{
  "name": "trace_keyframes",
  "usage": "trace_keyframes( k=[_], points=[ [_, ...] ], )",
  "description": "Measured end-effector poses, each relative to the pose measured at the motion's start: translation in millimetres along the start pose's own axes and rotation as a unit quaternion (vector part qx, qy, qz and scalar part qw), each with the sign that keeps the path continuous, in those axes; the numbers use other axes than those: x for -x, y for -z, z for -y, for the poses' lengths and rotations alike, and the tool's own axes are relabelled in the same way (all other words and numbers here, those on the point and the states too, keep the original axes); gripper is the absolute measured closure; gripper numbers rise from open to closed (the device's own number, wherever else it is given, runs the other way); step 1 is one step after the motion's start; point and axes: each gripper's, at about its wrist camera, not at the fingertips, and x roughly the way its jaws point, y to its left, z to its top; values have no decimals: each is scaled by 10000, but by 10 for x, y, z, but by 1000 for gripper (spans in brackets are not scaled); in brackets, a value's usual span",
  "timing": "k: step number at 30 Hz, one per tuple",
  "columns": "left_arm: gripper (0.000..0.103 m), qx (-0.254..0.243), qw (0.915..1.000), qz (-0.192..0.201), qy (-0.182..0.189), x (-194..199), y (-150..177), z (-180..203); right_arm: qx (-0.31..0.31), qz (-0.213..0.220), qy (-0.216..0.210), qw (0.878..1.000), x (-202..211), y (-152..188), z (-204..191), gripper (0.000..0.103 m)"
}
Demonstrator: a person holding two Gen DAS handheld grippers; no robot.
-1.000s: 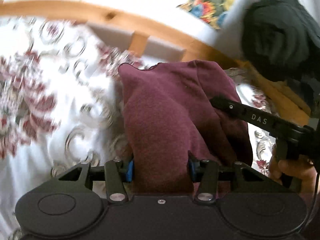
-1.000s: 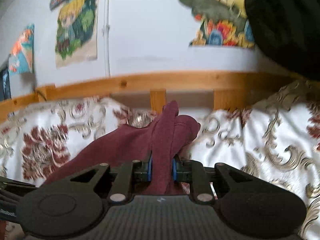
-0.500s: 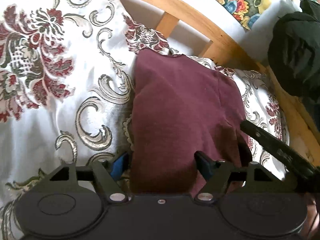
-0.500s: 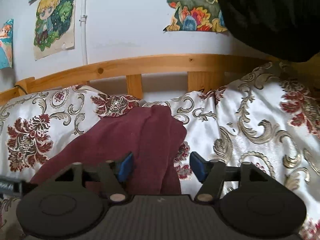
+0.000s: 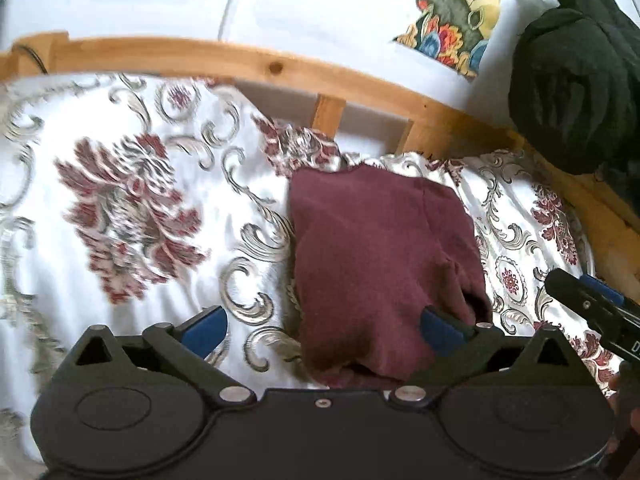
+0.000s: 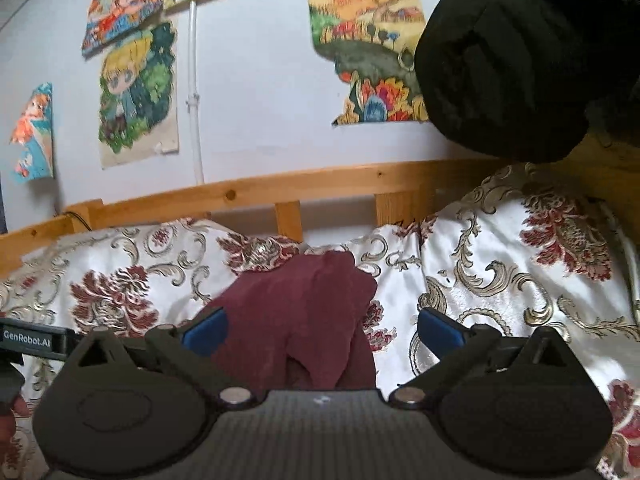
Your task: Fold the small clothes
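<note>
Damask bedspread (image 5: 120, 216) covers the bed before us, its wooden rail (image 5: 248, 62) behind. Our left gripper (image 5: 324, 326) and right gripper (image 6: 322, 330) are both opening wide, gripping nothing; the folded maroon garment (image 5: 376, 256) lies loose between each pair of jaws.

Both grippers are looking like matte black plastic: left gripper (image 5: 322, 330) and right gripper (image 6: 322, 330) showing blue fingertip pads (image 5: 204, 329), silver screws (image 5: 235, 393), white "GenRobot.AI" lettering (image 6: 27, 338).
</note>
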Motion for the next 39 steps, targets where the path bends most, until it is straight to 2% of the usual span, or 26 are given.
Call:
trace_keyframes(
  k=[3,6,10,15,22,28,39],
  points=[
    [1,19,10000,68,-30,227,35,4,-142,29,-75,9999,198,-9,-29,0],
    [1,-279,9994,158,-133,453,102,45,-393,-17,-265,9989,376,-6,-37,0],
    [1,-621,9975,229,-245,721,227,52,-560,-13,-258,9981,610,17,-59,0],
    [1,-521,9979,253,-303,962,415,-41,-714,-151,-168,9972,846,91,-63,0],
    [1,-517,9981,224,-239,1093,596,-91,-589,-501,-142,9969,1058,262,-129,0],
    [1,-495,9985,153,-183,1101,635,-87,-417,-456,-147,9980,1132,275,-205,0],
    [1,-516,9985,63,-187,1062,655,-68,-554,-499,-125,9971,1101,285,-151,0]
  ],
)
